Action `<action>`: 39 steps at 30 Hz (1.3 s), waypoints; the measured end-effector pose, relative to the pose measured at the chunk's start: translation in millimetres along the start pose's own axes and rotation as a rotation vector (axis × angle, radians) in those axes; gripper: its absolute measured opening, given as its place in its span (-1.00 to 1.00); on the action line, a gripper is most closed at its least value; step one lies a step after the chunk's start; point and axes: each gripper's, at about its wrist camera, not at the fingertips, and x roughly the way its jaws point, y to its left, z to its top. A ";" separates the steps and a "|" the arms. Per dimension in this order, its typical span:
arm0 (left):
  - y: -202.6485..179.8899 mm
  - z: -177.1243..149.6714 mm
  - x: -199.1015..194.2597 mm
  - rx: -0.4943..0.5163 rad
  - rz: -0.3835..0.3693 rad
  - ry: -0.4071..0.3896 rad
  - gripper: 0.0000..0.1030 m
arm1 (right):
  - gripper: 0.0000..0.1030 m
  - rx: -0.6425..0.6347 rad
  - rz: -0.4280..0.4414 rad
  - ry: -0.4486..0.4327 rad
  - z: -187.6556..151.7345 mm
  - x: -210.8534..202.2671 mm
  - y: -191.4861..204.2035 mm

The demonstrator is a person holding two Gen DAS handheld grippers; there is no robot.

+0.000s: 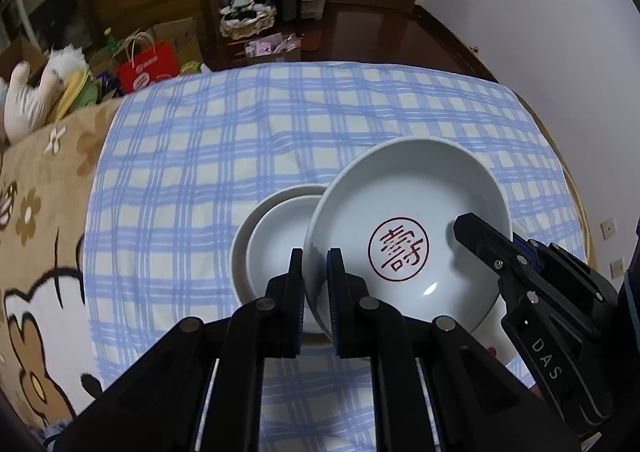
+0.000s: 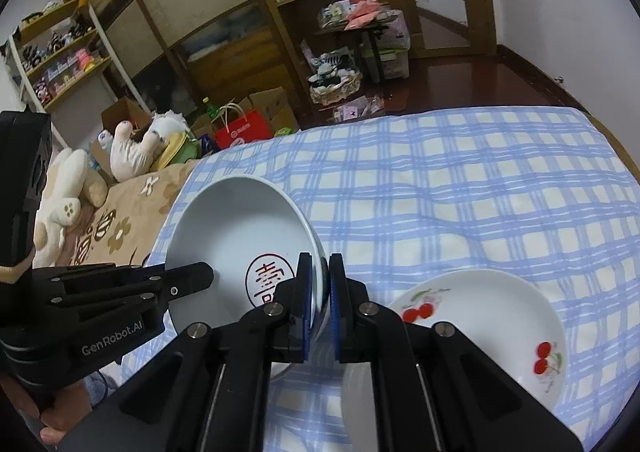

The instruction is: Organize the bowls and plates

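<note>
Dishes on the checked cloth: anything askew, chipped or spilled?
Only the bowl with the red seal is off level: lifted and tilted, left gripper and right gripper pinching opposite rims. No chips or spills visible.

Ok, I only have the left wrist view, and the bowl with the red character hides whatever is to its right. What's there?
Observer: A white plate with cherries lies on the checked cloth, beside the bowl.
Operator: Is the right tool really clamped on the rim?
Observer: Yes, the right tool has one pad inside and one outside the bowl's rim, closed on it.
Operator: Anything in that plate?
Observer: Nothing visible; its near edge is hidden behind the tool.
</note>
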 end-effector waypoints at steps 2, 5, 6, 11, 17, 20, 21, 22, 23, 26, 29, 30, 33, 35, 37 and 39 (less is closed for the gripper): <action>7.5 -4.4 3.8 -0.022 -0.006 0.002 -0.80 | -0.83 -0.007 0.003 0.008 -2.3 5.0 4.6; 16.8 -8.9 10.9 -0.042 -0.013 0.012 -0.80 | -0.83 -0.015 0.005 0.020 -4.9 12.4 9.2; 19.2 -10.0 13.0 -0.046 -0.013 0.016 -0.79 | -0.83 -0.017 0.006 0.025 -6.2 15.2 10.5; 33.4 -13.0 24.2 -0.076 -0.017 0.034 -0.78 | -0.81 -0.042 0.014 0.028 -11.3 25.4 17.9; 43.1 -12.1 41.2 -0.115 0.021 0.066 -0.74 | -0.81 -0.066 0.018 0.043 -12.9 42.1 24.8; 43.9 -11.5 48.1 -0.109 0.031 0.084 -0.73 | -0.81 -0.062 0.017 0.048 -14.5 46.6 24.2; 44.6 -11.4 49.8 -0.112 0.031 0.089 -0.73 | -0.81 -0.068 0.015 0.050 -15.0 47.7 24.3; 45.2 -11.0 51.7 -0.113 0.031 0.097 -0.73 | -0.81 -0.076 0.012 0.054 -15.6 49.7 24.6; 46.3 -10.9 54.0 -0.114 0.029 0.104 -0.73 | -0.81 -0.079 0.011 0.060 -15.9 51.3 24.9; 47.9 -10.8 59.0 -0.114 0.025 0.117 -0.73 | -0.81 -0.080 0.008 0.078 -16.4 55.9 25.4; 48.2 -10.3 64.6 -0.110 0.021 0.131 -0.73 | -0.81 -0.106 -0.012 0.089 -17.3 59.5 26.5; 47.2 -9.9 65.7 -0.108 0.022 0.133 -0.73 | -0.81 -0.114 -0.020 0.091 -18.0 60.7 26.9; 47.1 -8.1 71.8 -0.098 0.027 0.143 -0.74 | -0.81 -0.137 -0.049 0.103 -21.4 64.8 28.1; 44.9 -7.8 74.6 -0.084 0.047 0.144 -0.73 | -0.79 -0.159 -0.066 0.092 -22.7 64.9 30.0; 42.2 -7.1 77.3 -0.064 0.070 0.144 -0.71 | -0.77 -0.168 -0.062 0.090 -22.5 64.7 30.8; 41.3 -6.4 78.2 -0.058 0.077 0.141 -0.71 | -0.76 -0.168 -0.060 0.087 -22.3 65.2 30.5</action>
